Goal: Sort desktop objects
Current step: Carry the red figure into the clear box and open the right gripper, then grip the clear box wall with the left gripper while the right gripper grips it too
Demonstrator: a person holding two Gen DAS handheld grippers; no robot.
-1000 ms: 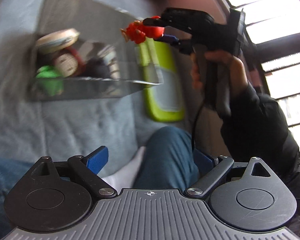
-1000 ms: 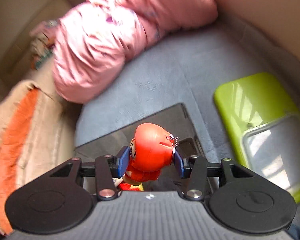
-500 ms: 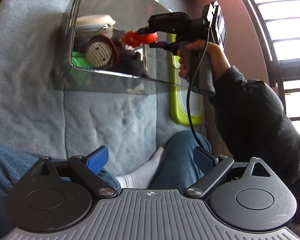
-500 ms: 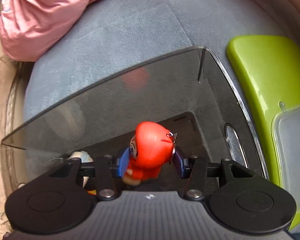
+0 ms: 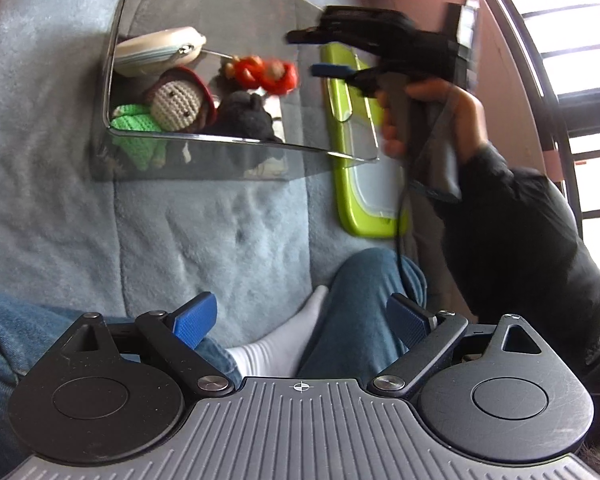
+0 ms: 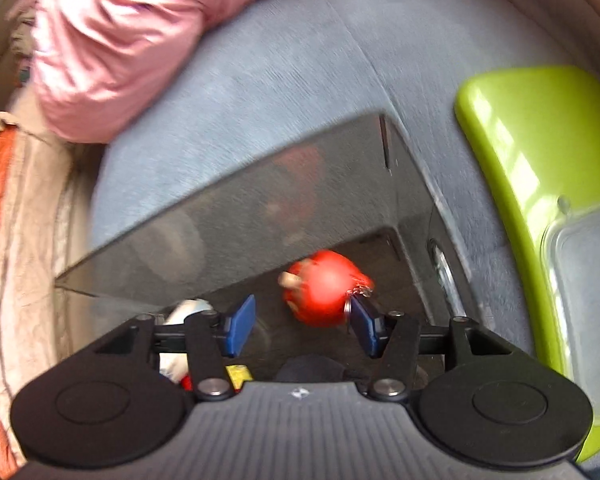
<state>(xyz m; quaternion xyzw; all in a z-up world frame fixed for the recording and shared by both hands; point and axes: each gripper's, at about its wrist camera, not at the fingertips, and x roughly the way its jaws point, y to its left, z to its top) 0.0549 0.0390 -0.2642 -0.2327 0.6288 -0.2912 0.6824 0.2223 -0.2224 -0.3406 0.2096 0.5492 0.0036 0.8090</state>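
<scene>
A smoky transparent box [image 5: 204, 160] stands on the blue-grey cushion. Inside it lie a crocheted doll [image 5: 172, 104], a dark plush toy [image 5: 244, 116], a cream pouch [image 5: 156, 50] and a red figurine [image 5: 268, 74]. My right gripper [image 6: 302, 326] is open over the box, and the red figurine [image 6: 326, 286] lies loose inside the box, just beyond its fingertips, blurred. The right gripper also shows in the left wrist view [image 5: 320, 52], above the box's right end. My left gripper [image 5: 300, 318] is open and empty, held back over the person's legs.
A lime-green lid with a clear panel [image 5: 364, 184] lies right of the box, also in the right wrist view [image 6: 540, 184]. A pink garment [image 6: 120, 40] and an orange-beige cloth [image 6: 4, 240] lie beyond and left. The person's jeans and white sock [image 5: 284, 344] are near the left gripper.
My right gripper has opened and let go of the red figurine, which has dropped into the box. The left gripper has stayed open and shifted its view slightly.
</scene>
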